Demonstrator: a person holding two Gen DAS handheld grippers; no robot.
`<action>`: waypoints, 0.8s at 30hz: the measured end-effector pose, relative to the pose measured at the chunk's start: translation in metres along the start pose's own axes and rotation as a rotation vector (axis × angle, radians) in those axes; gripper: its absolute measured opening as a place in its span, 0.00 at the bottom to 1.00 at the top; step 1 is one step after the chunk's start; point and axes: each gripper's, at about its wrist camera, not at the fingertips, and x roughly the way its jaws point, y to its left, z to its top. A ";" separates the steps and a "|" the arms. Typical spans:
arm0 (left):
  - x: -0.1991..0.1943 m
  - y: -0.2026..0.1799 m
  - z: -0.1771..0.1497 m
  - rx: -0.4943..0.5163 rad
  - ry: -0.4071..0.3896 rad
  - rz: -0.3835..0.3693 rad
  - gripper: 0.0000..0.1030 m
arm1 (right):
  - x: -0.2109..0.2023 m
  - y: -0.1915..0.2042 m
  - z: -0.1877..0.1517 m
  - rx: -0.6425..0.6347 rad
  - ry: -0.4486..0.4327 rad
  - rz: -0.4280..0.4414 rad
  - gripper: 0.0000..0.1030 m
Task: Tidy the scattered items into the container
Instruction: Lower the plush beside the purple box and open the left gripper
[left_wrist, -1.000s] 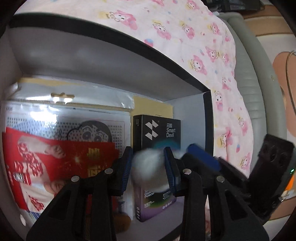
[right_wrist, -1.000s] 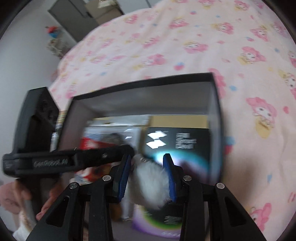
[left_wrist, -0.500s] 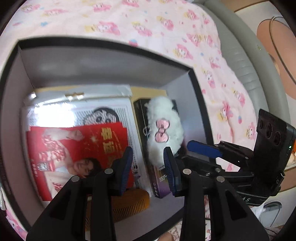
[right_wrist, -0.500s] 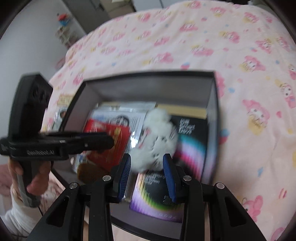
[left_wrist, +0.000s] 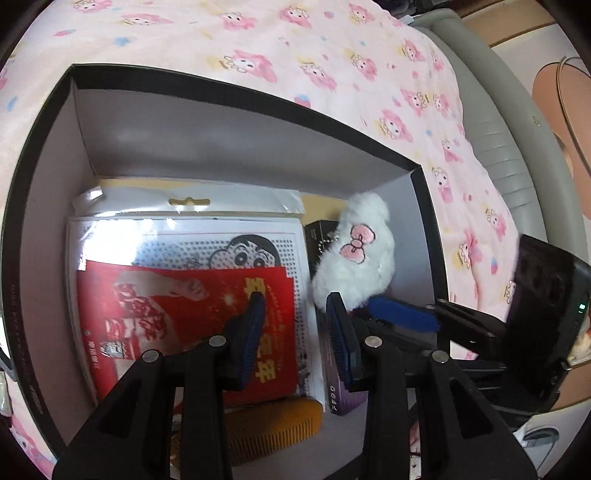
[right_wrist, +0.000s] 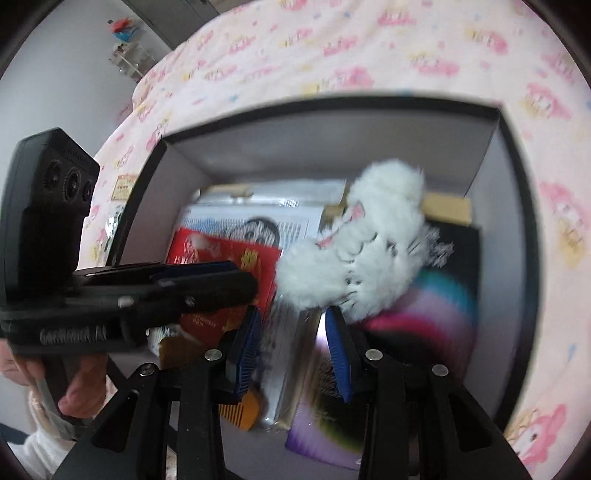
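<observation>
Released plush toy (left_wrist: 356, 254) now atop boxed clutter.

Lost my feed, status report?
Both grippers, left and right, open and empty. Plush lies in the box. Nothing in the way.

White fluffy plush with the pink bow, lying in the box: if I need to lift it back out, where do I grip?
Probably pinch the white fluffy plush with the pink bow across its narrow lower end, coming from above. It lies lengthwise on the black printed carton inside the black-rimmed box, whose right wall blocks a sideways approach.
</observation>
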 end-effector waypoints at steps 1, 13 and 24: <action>0.003 0.000 0.000 0.002 0.015 -0.015 0.33 | -0.008 -0.002 -0.001 0.004 -0.017 0.000 0.31; 0.036 -0.025 0.034 0.032 0.099 0.113 0.32 | -0.027 -0.034 0.007 0.118 -0.101 -0.123 0.31; 0.023 -0.014 0.044 0.000 0.013 0.108 0.32 | -0.017 -0.023 0.013 0.044 -0.106 -0.146 0.34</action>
